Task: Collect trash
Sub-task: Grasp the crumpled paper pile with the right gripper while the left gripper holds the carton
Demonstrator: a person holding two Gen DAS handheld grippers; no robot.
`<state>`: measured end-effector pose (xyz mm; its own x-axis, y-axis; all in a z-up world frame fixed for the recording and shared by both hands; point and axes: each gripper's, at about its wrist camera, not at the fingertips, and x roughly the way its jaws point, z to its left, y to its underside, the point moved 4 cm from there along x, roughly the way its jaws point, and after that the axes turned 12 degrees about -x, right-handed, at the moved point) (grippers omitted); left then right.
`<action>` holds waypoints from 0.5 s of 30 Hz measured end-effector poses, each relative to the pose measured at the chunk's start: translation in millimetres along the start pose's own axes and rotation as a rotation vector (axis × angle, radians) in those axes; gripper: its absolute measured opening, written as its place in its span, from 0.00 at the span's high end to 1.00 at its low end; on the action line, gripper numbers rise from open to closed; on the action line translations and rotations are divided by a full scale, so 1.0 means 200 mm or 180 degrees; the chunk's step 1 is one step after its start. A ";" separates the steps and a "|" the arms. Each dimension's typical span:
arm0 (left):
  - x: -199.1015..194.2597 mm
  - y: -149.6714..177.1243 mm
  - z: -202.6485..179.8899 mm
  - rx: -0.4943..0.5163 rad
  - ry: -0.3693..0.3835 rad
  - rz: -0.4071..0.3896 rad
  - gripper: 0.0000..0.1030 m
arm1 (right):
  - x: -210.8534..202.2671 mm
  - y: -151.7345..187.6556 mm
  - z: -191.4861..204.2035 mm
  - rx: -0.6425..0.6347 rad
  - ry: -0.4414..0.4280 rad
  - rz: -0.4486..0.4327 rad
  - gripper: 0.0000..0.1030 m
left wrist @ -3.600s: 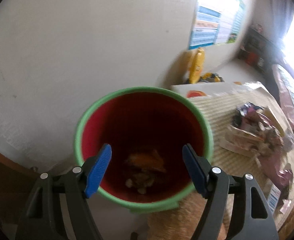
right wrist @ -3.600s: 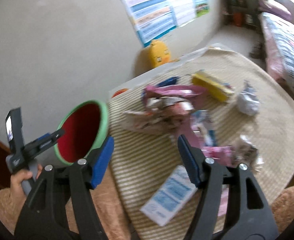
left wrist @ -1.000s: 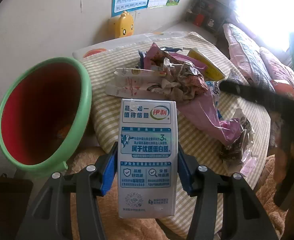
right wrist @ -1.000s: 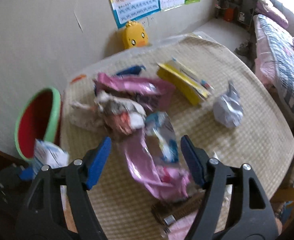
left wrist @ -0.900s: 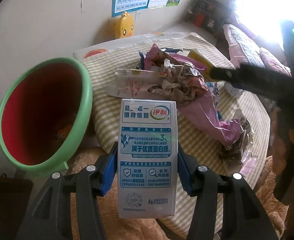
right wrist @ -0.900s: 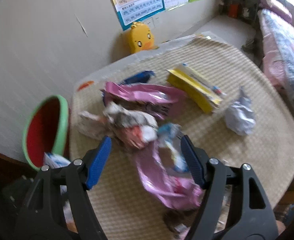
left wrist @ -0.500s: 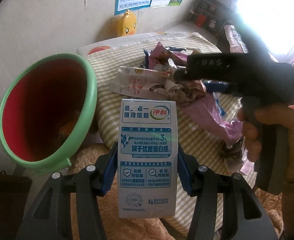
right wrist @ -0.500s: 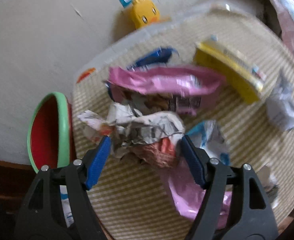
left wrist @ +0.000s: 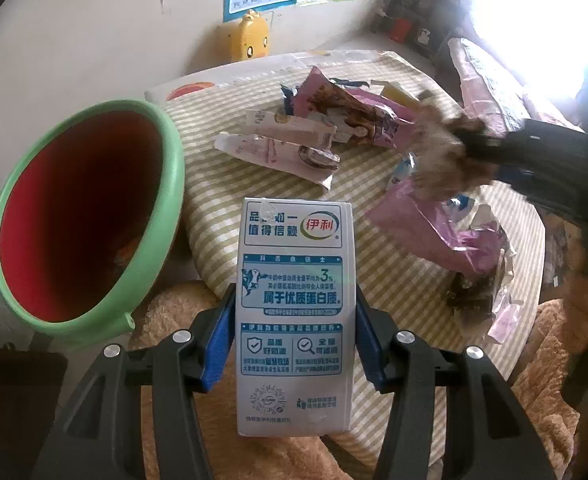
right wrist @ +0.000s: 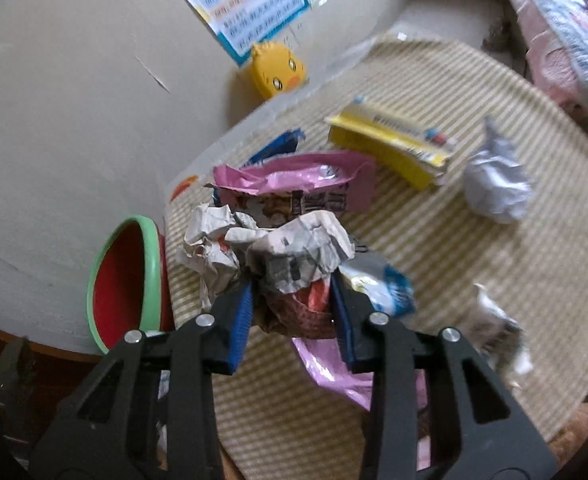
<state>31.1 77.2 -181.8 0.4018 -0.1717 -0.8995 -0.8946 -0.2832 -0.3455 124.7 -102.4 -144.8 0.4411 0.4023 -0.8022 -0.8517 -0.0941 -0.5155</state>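
Right wrist: my right tongs (right wrist: pixel 289 316) just squeezed onto the crumpled paper wad (right wrist: pixel 294 256); left tongs (left wrist: pixel 294 334) clamp the milk carton (left wrist: pixel 294 312); next, both to the bin (left wrist: pixel 81 216) on my left.

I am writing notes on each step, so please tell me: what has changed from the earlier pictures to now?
The right gripper came down onto the pile and its jaws have just been closing on the crumpled paper wad, which now sits between them. Before that, the left gripper took hold of the milk carton from the table. The carton stays clamped; the bin stays beside the table.
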 end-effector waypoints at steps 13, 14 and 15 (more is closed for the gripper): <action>-0.01 0.01 -0.04 0.0108 -0.0033 -0.0056 0.51 | -0.32 0.24 -0.01 0.0011 0.0198 -0.0274 0.66; -0.01 0.01 -0.04 0.0108 -0.0037 -0.0049 0.51 | -0.31 0.25 -0.02 0.0028 0.0205 -0.0237 0.66; -0.01 0.01 -0.05 0.0109 -0.0039 -0.0048 0.51 | -0.30 0.26 -0.04 0.0049 0.0214 -0.0182 0.66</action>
<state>30.5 68.5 -178.2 0.4130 -0.1561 -0.8973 -0.8948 -0.2531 -0.3678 55.4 -138.5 -126.6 0.5067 0.3446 -0.7902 -0.8285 -0.0586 -0.5569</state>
